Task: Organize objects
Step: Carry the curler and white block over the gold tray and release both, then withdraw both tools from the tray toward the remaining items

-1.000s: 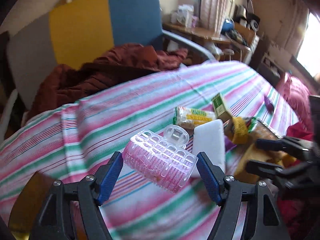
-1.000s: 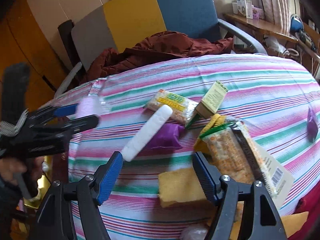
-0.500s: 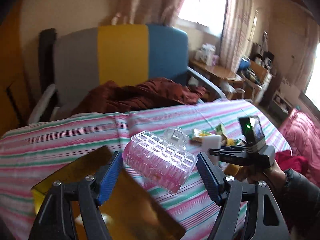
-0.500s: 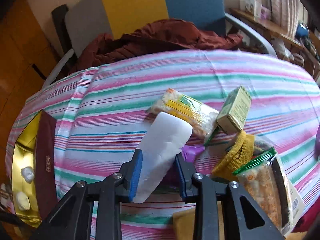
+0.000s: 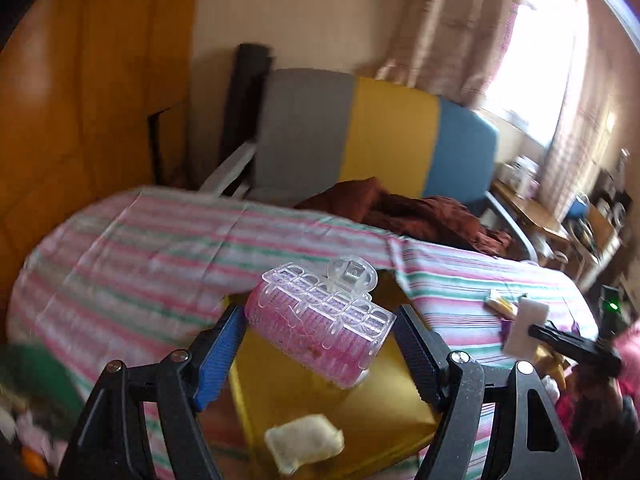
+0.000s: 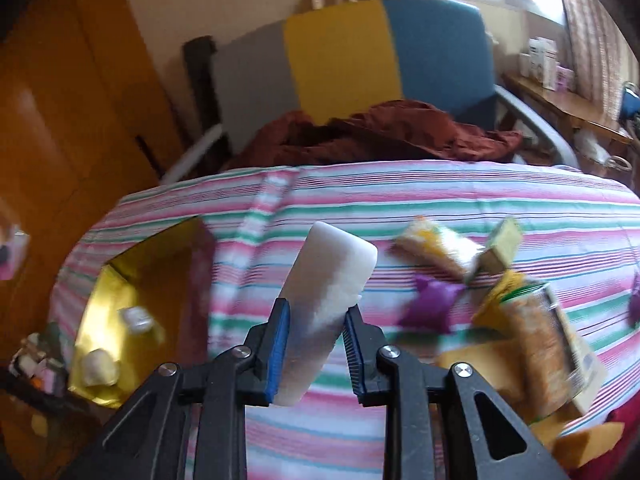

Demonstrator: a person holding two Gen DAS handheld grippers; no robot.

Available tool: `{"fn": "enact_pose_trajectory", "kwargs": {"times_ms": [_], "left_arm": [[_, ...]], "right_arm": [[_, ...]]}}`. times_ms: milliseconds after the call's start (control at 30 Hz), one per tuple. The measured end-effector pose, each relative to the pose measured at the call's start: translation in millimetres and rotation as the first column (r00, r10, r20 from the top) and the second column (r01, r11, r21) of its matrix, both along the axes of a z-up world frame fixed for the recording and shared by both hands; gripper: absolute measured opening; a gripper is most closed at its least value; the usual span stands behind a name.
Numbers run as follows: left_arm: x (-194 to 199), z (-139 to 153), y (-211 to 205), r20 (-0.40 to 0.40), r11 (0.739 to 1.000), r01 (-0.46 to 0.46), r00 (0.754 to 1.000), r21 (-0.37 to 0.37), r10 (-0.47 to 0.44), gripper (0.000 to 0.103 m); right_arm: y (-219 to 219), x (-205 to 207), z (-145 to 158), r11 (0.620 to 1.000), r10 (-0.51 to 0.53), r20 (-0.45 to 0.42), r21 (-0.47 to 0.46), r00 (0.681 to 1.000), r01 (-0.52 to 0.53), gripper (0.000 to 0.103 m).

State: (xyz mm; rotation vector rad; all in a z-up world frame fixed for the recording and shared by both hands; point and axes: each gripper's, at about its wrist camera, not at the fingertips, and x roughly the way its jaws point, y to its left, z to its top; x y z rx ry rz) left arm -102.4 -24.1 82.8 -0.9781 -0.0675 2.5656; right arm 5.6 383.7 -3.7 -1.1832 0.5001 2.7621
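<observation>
Pinching a pink hair roller with its clear plastic clip (image 5: 320,320) between its blue pads, the left claw (image 5: 318,354) holds it above the open gold box (image 5: 360,412), where a pale cream packet (image 5: 304,440) lies at 6 o'clock of the roller. The right claw (image 6: 316,344) is pressed onto a white rounded block (image 6: 328,280), which stands tilted toward 1 o'clock above the striped cloth (image 6: 400,196). In the right wrist view the gold box sits at 9 o'clock of the block with two small pale items inside. At 3 o'clock lie a purple pouch (image 6: 432,304), a yellow-labelled snack packet (image 6: 436,248), a small green carton (image 6: 500,248) and a clear bag of crackers (image 6: 548,352). A grey, yellow and blue chair (image 6: 344,52) carrying a rust-brown garment (image 6: 380,132) stands at 12 o'clock.
</observation>
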Motion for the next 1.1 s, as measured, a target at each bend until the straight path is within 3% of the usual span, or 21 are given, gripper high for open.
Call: {"fn": "enact_pose_trajectory", "kwargs": {"times_ms": [233, 567, 700, 900, 1000, 1100], "left_arm": [[-13.5, -40.9, -11.5, 0.086, 0.999, -0.047, 0.995, 0.026, 0.044, 0.076], [-66.6, -74.7, 40.2, 0.128, 1.0, -0.005, 0.992, -0.008, 0.006, 0.077], [-83.7, -80.9, 49.3, 0.132, 0.999, -0.04, 0.99, -0.03, 0.043, 0.091], [-71.1, -79.9, 26.6, 0.134, 0.996, -0.086, 0.987, -0.008, 0.086, 0.094], [-50.6, -85.1, 8.7, 0.141, 0.991, -0.131, 0.982, 0.006, 0.129, 0.094], [-26.9, -93.3, 0.9, 0.13, 0.986, -0.164, 0.977, -0.03, 0.166, 0.094]], "right_arm": [[-77.8, -1.9, 7.4, 0.983, 0.186, -0.021, -0.01, 0.982, -0.186, 0.026], [-164.0, -37.4, -20.1, 0.932, 0.362, 0.076, -0.057, 0.929, -0.359, 0.026], [-186.9, -51.2, -35.3, 0.902, 0.427, 0.107, -0.115, 0.898, -0.416, 0.03], [-197.1, -51.3, -49.5, 0.896, 0.443, 0.152, -0.111, 0.884, -0.43, 0.043], [-193.4, -44.7, -52.8, 0.905, 0.425, 0.162, -0.093, 0.89, -0.415, 0.047], [-186.3, -37.0, -52.9, 0.916, 0.4, 0.162, -0.09, 0.902, -0.391, 0.048]]}}
